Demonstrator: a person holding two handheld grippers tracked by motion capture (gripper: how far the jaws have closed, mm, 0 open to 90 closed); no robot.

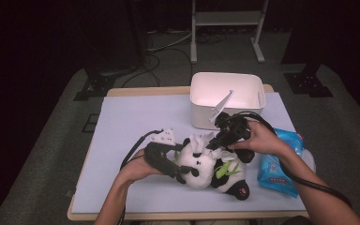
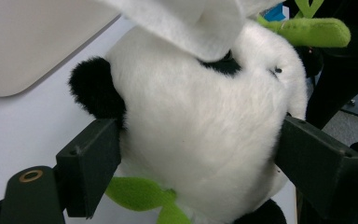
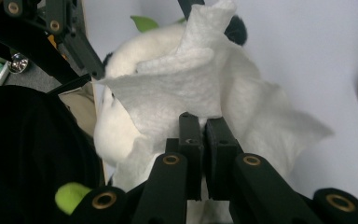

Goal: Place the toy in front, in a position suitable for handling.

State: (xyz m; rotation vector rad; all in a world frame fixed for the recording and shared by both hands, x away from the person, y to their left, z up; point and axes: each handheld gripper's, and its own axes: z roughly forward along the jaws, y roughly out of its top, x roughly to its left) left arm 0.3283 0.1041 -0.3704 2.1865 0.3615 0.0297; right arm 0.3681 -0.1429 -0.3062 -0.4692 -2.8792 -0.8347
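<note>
1. Work in hand: wiping a plush panda [image 1: 211, 171] with a white wipe [image 1: 201, 140]. The panda lies on the light blue worktop [image 1: 131, 122], in front of the white bin [image 1: 225, 96] and beside a blue wipes pack [image 1: 279, 164].
2. Left claw [image 1: 183, 176]: jaws spread about as wide as the panda's head and pressed into the white fur on both sides, steadying the toy. The left gripper view confirms fur bulging between the jaws.
3. Right claw [image 1: 212, 146]: jaws closed almost together, pinching the wipe, which drapes over the top of the head between the ears.
4. Progress, judged: wipe is out of the pack and on the toy, so cleaning is underway at the head.
5. Left to do, judged: body and paws look untouched by the wipe; afterwards the wipe probably goes in the bin. No dirt visible either way, so cannot tell how clean the head is.
</note>
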